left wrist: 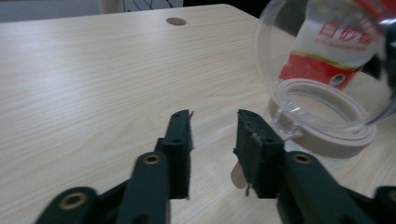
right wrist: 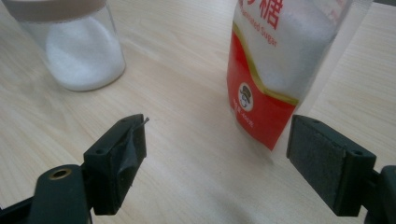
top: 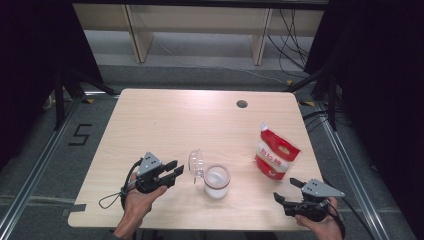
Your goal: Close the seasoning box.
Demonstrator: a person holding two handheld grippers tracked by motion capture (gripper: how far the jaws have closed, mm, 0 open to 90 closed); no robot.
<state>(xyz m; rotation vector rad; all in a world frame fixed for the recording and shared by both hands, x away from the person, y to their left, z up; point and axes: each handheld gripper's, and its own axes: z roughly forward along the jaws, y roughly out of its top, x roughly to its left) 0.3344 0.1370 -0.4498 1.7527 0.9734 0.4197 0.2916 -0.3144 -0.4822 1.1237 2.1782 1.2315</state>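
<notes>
A small glass jar [top: 217, 182] with white sugar at its bottom stands near the table's front edge, its clear domed lid [top: 196, 163] hinged back to the left. A red-and-white sugar pouch [top: 276, 152] stands upright to its right. My left gripper [top: 175, 167] hovers just left of the lid, its jaws a narrow gap apart with nothing between them. In the left gripper view the left gripper [left wrist: 214, 116] points past the jar's beige rim [left wrist: 322, 126]. My right gripper [top: 284, 188] is open wide near the front right corner; in its own view the right gripper [right wrist: 217, 123] faces the pouch [right wrist: 275, 60] and the jar [right wrist: 79, 51].
The light wooden table [top: 165, 120] has a round cable hole [top: 242, 104] near its far edge. Wooden shelf legs [top: 135, 35] stand on the floor beyond it. Dark curtains hang on both sides. A metal rail [top: 45, 155] runs along the floor at the left.
</notes>
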